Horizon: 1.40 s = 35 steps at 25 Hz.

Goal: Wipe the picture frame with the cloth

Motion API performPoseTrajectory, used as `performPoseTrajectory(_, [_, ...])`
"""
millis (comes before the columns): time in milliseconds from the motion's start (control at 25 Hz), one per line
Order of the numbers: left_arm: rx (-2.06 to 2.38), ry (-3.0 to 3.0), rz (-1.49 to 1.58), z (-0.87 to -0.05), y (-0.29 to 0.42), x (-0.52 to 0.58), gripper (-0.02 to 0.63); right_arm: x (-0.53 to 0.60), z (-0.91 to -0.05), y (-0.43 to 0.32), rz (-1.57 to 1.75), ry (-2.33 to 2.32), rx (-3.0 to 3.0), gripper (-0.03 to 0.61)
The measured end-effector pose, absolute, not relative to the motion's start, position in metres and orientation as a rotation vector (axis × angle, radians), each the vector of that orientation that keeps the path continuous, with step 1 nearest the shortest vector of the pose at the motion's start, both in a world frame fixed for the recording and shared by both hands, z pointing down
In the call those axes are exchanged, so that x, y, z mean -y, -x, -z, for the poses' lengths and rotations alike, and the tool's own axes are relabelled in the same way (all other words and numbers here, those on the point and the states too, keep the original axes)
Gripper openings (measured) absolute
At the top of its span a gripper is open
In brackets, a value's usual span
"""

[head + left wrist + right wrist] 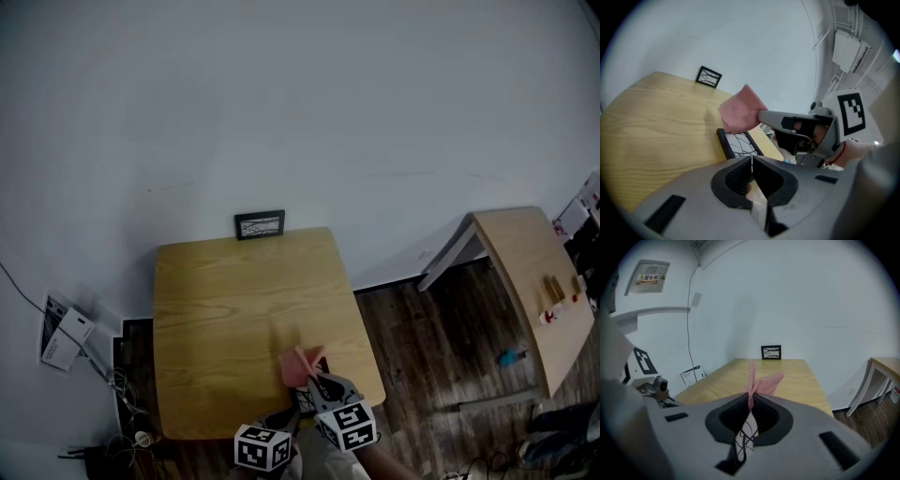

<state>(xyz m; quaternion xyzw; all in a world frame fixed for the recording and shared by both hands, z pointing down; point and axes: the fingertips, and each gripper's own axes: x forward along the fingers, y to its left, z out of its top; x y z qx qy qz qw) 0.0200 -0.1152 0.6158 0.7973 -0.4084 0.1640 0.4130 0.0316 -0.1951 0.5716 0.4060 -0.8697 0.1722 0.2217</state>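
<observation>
My left gripper is shut on the near edge of a small black picture frame with a white squiggle print. It holds the frame over the near right part of the wooden table. My right gripper is shut on a pink cloth just above that frame. In the left gripper view the cloth hangs from the right gripper at the frame's far end. The head view shows the cloth in front of both marker cubes. The frame shows through the right jaws.
A second small black frame leans against the white wall at the table's far edge. A second wooden table with small items stands at the right. A white box and cables lie on the floor at the left.
</observation>
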Motion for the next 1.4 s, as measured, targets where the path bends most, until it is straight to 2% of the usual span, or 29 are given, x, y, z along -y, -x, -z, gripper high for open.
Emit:
performPoseTrajectory(760, [0.953,-1.911,-0.502,-0.658,-0.035,0.117,0.005,0.203,-0.655,-0.021,-0.486,-0.885,2.234,0.009])
performPoseTrajectory(1400, [0.96,-1.929,-0.51,-0.659,-0.035,0.118,0.005,0.207,-0.661,-0.048,-0.409,-0.946,2.118,0.009])
